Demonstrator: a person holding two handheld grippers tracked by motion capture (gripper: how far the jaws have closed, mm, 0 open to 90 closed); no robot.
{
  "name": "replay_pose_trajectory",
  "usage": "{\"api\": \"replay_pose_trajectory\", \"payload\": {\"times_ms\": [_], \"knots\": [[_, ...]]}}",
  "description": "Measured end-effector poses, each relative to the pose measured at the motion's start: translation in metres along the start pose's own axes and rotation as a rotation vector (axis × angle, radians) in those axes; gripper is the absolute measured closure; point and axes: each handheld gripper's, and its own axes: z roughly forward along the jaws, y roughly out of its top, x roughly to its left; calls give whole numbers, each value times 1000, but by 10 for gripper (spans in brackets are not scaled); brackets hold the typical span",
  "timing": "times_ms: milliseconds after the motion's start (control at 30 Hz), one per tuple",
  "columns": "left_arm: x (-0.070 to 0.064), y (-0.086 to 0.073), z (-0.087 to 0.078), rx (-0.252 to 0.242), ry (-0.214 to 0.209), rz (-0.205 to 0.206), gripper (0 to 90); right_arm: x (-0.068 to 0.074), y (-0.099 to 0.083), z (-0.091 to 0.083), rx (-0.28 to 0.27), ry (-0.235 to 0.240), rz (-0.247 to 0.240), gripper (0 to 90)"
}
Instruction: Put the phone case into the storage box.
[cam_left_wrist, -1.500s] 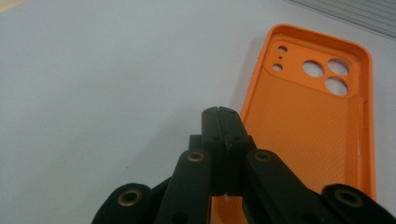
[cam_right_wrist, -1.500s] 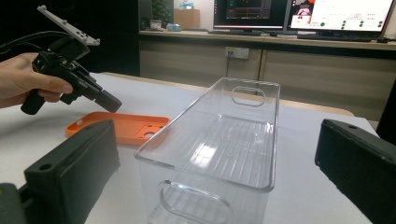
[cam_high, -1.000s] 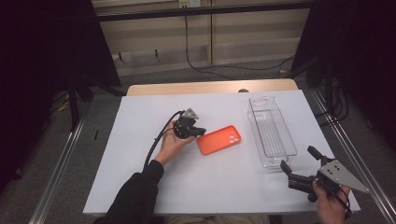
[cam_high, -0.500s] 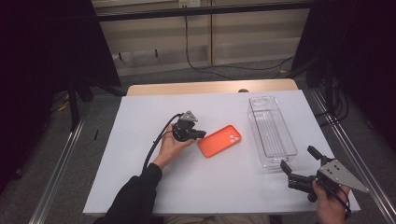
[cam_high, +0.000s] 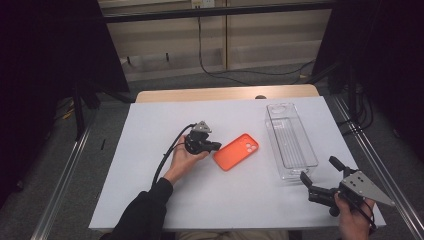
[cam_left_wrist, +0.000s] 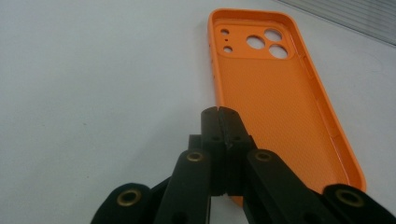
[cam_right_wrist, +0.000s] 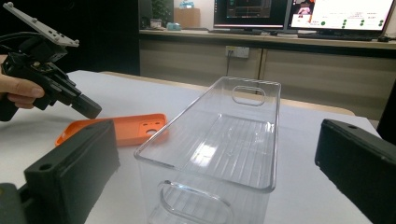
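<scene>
1. The left claw (cam_high: 216, 146) is held at the near end of the orange case (cam_high: 236, 151), with its jaws pressed together on nothing; in the left claw view its tips (cam_left_wrist: 218, 114) sit beside the case's (cam_left_wrist: 275, 93) left wall, over the bare tabletop (cam_left_wrist: 93, 70).
2. The case is seen lying open side up, camera cutouts at its far end, on the white tabletop (cam_high: 150, 200) between the left claw and the clear bin (cam_high: 291, 140), apart from the bin.
3. The right claw (cam_high: 322, 175) is held wide open and empty at the near right of the tabletop, aimed at the bin's (cam_right_wrist: 224, 140) near end.
4. Risk, as judged: with the jaws closed, the case cannot be gripped; if pushed instead, the light case is likely to slide or spin towards the bin.
5. Risk: a thin, flexible wall may be pinched off-centre, so the case could bend, tilt and slip out when lifted.
6. Risk: the bin is narrow, so a case carried askew may catch on its rim; the light bin could be shifted by the right claw if it is bumped.
</scene>
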Motion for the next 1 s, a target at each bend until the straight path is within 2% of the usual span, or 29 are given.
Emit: {"api": "replay_pose_trajectory", "payload": {"times_ms": [200, 367, 500, 567, 700, 800, 1000], "knots": [[1, 0, 0, -10, 12, -1, 857, 0, 0, 0, 0, 1, -1, 0], [0, 2, -3, -44, 30, 10, 750, 0, 0, 0, -1, 4, 0, 0], [-1, 3, -7, -66, 35, 11, 619, 0, 0, 0, -1, 7, 0, 0], [-2, 4, -7, -74, 43, 4, 483, 0, 0, 0, 0, 7, 1, 0], [-7, 7, -5, -73, 66, 9, 294, 0, 0, 0, -1, 6, 1, 0], [-11, 9, -5, -68, 74, -6, 205, 0, 0, 0, -1, 6, -1, 0], [-18, 14, -3, -81, 70, 3, 91, 1, 0, 0, 2, 8, -2, 0]]}}
